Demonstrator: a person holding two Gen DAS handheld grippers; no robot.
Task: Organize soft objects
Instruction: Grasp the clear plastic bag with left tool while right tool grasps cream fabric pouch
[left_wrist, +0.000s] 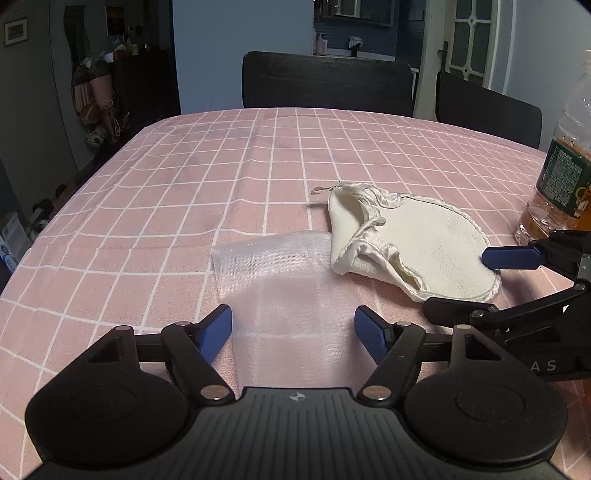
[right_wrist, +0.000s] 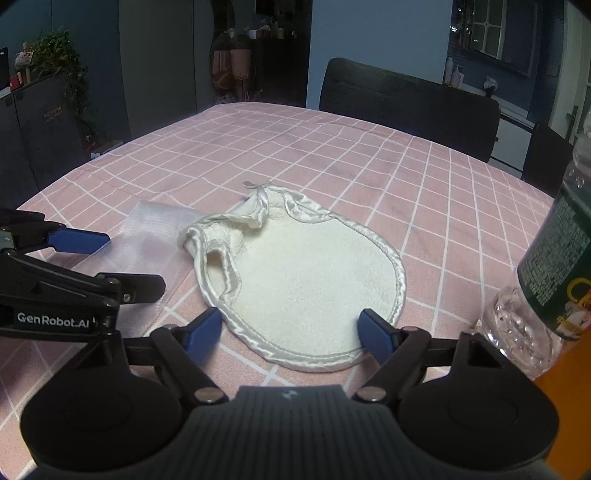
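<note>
A cream terry cloth with satin trim (left_wrist: 417, 240) lies flat on the pink checked tablecloth (left_wrist: 184, 177); it also shows in the right wrist view (right_wrist: 310, 280). A sheer white mesh cloth (left_wrist: 280, 273) lies to its left, its far end touching the cream cloth, and shows in the right wrist view (right_wrist: 155, 236). My left gripper (left_wrist: 293, 326) is open over the near end of the mesh cloth. My right gripper (right_wrist: 290, 330) is open, its fingers either side of the cream cloth's near edge. Each gripper shows in the other's view (left_wrist: 476, 280) (right_wrist: 129, 258).
A clear plastic bottle with a dark green label (left_wrist: 561, 166) stands at the right, close to my right gripper (right_wrist: 546, 280). Two dark chairs (left_wrist: 328, 81) stand at the table's far edge. A dark cabinet with a plant (right_wrist: 48, 110) stands left.
</note>
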